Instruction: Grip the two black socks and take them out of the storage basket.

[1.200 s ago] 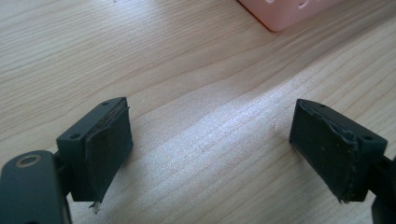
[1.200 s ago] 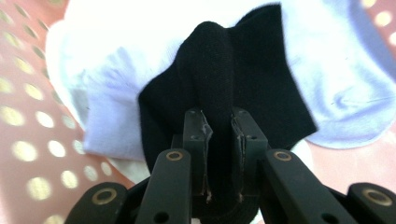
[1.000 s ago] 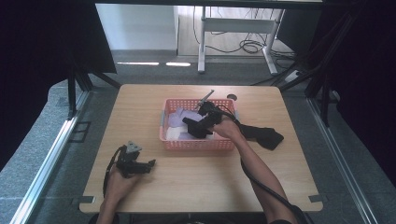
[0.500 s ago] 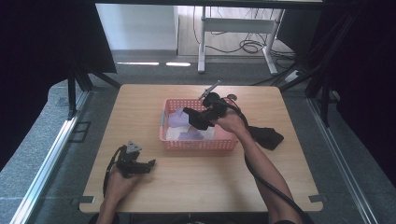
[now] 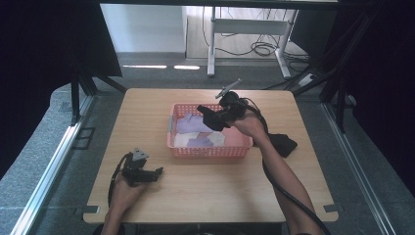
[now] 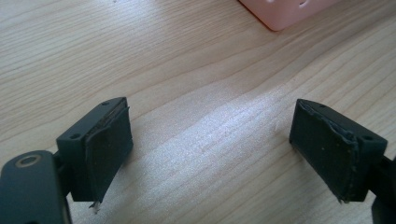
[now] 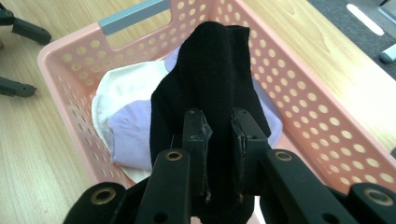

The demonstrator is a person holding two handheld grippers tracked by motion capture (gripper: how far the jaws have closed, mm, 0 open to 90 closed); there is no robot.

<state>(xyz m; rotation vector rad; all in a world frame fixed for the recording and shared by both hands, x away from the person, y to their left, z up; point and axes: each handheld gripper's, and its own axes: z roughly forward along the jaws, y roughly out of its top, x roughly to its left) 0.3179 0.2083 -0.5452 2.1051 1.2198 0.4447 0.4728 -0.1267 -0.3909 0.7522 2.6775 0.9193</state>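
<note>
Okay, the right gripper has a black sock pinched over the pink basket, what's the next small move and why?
Probably carry the black sock sideways past the pink basket rim toward bare table. The right gripper is clamped on it with the sock hanging above the white and lilac socks, so it looks free of the pile. The left gripper rests open.

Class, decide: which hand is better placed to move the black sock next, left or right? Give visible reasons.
Right. The right gripper is already shut on the black sock above the pink basket. The left gripper is open and empty over the table, away from the basket.
</note>
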